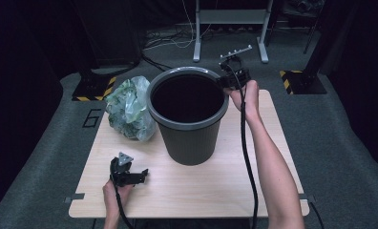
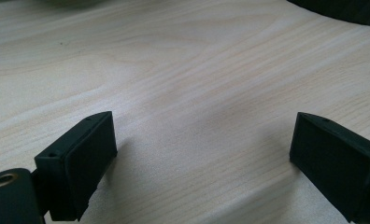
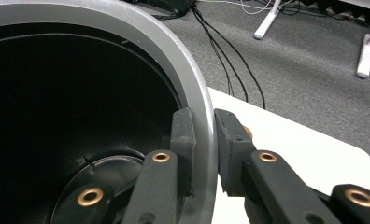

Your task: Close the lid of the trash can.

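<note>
A dark grey bin [image 1: 189, 129] stands upright in the middle of the wooden table [image 1: 235, 186], its inside dark and bare. My right gripper [image 1: 229, 80] is shut on the bin's rim [image 3: 206, 135] at its far right side, one jaw inside and one outside the wall. My left gripper [image 1: 138, 175] rests low over the table near the front left, open with nothing between its fingers [image 2: 80, 158]. A crumpled green-and-clear plastic bag [image 1: 130, 107] lies on the table just left of the bin.
Bare wood lies in front of the bin and under the left gripper [image 2: 202, 135]. Beyond the table are grey carpet, cables [image 3: 230, 60] and white stand legs [image 1: 196, 47]. Yellow-black floor markers [image 1: 292, 81] sit at both far corners.
</note>
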`<state>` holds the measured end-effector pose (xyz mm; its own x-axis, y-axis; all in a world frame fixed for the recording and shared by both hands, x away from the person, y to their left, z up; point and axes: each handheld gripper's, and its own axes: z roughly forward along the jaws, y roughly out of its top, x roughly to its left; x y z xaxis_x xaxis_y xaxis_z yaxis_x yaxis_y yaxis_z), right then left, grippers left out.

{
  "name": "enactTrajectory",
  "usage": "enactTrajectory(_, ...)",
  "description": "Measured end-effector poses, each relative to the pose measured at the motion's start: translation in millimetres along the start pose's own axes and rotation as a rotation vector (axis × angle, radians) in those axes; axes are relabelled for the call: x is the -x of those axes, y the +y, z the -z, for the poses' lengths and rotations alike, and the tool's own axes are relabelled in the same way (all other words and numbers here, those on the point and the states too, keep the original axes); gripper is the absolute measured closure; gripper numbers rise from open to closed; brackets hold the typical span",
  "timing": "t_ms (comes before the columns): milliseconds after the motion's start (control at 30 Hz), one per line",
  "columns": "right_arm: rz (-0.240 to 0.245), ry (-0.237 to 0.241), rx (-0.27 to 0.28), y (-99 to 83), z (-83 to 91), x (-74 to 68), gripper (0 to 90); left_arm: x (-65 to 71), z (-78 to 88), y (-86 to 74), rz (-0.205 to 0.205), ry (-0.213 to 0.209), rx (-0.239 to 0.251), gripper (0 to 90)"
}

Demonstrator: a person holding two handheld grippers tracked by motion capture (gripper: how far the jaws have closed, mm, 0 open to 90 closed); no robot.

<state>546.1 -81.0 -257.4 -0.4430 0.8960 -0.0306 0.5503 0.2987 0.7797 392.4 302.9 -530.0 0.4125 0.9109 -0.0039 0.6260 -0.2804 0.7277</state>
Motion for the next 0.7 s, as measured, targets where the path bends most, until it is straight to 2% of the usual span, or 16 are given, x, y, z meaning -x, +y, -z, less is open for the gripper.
enactTrajectory(300,0.029,-0.007,-0.001,-2.8,-1.6,-0.5,78.3,0.0,0.0,0.0,0.000,0.000,-0.001,7.0)
enactTrajectory(400,0.024,-0.006,-0.002,-3.1,-1.8,-0.7,78.2,0.0,0.0,0.0,0.000,0.000,0.000,7.0)
enactTrajectory(600,0.048,-0.030,-0.008,-2.1,-2.3,-4.4,77.9,0.2,-0.1,0.0,0.002,0.001,0.001,7.0)
enactTrajectory(700,0.048,-0.022,-0.002,-2.9,-2.3,-3.1,77.9,0.1,-0.3,-0.1,0.002,0.001,0.004,7.0)
